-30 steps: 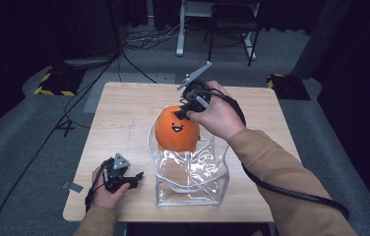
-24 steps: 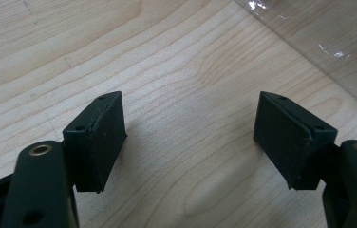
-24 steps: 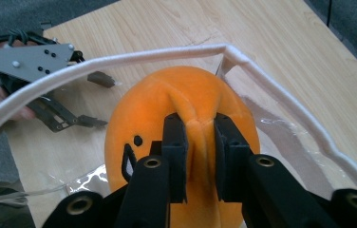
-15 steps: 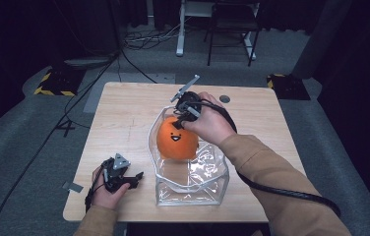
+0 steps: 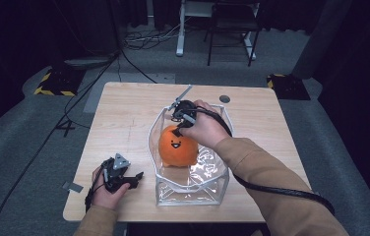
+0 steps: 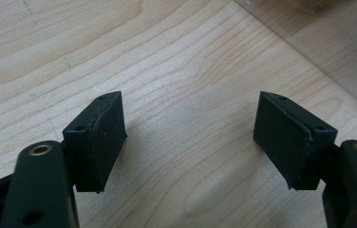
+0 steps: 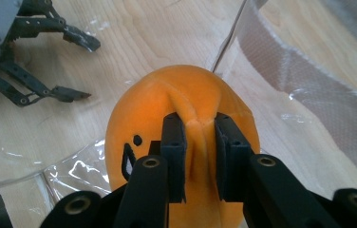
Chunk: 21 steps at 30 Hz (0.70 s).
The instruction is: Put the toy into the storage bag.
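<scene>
An orange plush toy (image 5: 177,146) with a smiling face hangs inside a clear plastic bag (image 5: 207,183) on the wooden table (image 5: 124,113). My right gripper (image 5: 180,126) is shut on a pinched fold at the plush toy's (image 7: 186,109) top, its jaws (image 7: 200,161) squeezing the fabric between them. My left gripper (image 5: 136,178) rests on the table to the left of the bag, pointing toward it. In the left gripper view its jaws (image 6: 188,137) stand wide apart over bare wood with nothing between them.
The bag's white-rimmed mouth (image 5: 193,109) stands open and upright around the toy. A round cable hole (image 5: 225,99) lies at the table's far right. A black cable (image 5: 281,189) trails from my right hand. Chair legs and floor cables lie beyond the table.
My right gripper has sunk with the plush toy, carrying it from above the bag's rim down into the bag. The left gripper has stayed in place.
</scene>
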### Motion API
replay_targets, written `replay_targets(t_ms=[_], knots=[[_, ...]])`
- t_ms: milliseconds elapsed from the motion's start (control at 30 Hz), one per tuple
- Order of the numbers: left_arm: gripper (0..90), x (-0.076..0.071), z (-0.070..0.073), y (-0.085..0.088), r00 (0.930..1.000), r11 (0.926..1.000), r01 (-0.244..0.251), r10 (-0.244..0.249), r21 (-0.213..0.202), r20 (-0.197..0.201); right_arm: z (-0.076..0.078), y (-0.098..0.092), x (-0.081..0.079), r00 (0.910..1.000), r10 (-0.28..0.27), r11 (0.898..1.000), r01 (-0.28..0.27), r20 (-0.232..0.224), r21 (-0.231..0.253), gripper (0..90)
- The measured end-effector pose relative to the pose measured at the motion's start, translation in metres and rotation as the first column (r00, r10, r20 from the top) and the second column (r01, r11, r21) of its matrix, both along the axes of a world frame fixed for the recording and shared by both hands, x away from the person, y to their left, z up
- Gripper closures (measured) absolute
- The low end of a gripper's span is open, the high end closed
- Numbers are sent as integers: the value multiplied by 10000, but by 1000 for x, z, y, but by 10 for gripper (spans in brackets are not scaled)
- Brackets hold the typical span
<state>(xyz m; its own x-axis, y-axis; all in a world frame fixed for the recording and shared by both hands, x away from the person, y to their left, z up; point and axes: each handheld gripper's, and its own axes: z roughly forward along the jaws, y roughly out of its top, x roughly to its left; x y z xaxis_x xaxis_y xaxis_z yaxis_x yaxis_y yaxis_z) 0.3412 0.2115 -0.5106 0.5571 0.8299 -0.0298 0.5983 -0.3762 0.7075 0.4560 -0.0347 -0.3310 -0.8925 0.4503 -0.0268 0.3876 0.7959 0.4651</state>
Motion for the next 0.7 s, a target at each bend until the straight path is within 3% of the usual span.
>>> replay_targets(t_ms=[700], knots=[[264,0,0,0,10000,10000,4,-4,1,-3,-26,7,7,9987,143,9968,-181,-492,-774,743]])
